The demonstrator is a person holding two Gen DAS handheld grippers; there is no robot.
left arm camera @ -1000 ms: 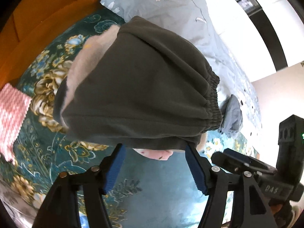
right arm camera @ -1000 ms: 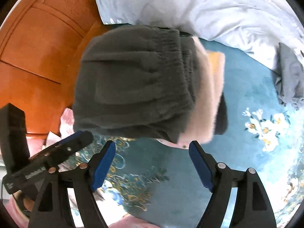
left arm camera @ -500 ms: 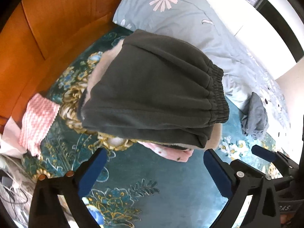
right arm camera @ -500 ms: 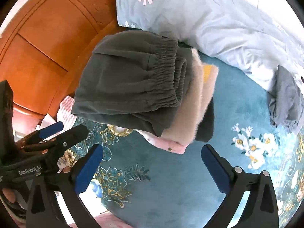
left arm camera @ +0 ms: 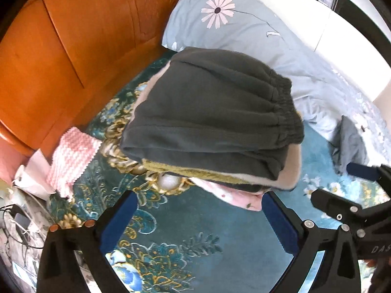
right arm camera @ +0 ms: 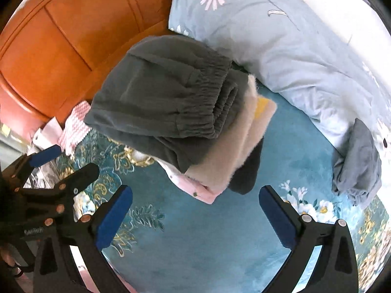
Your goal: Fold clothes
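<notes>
Black hand-held gripper (left arm camera: pixel 199 222), blue pads (left arm camera: pixel 119 219), copper screws.

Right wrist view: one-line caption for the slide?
Open right tool hovers before a stack topped by folded dark grey pants on a teal floral bedspread.

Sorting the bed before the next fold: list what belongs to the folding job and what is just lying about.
Job: dark grey trousers atop the folded stack; beige fleece; pink garment; unfolded grey garment.

Lying about: pillow; pink-white cloth; cables.
</notes>
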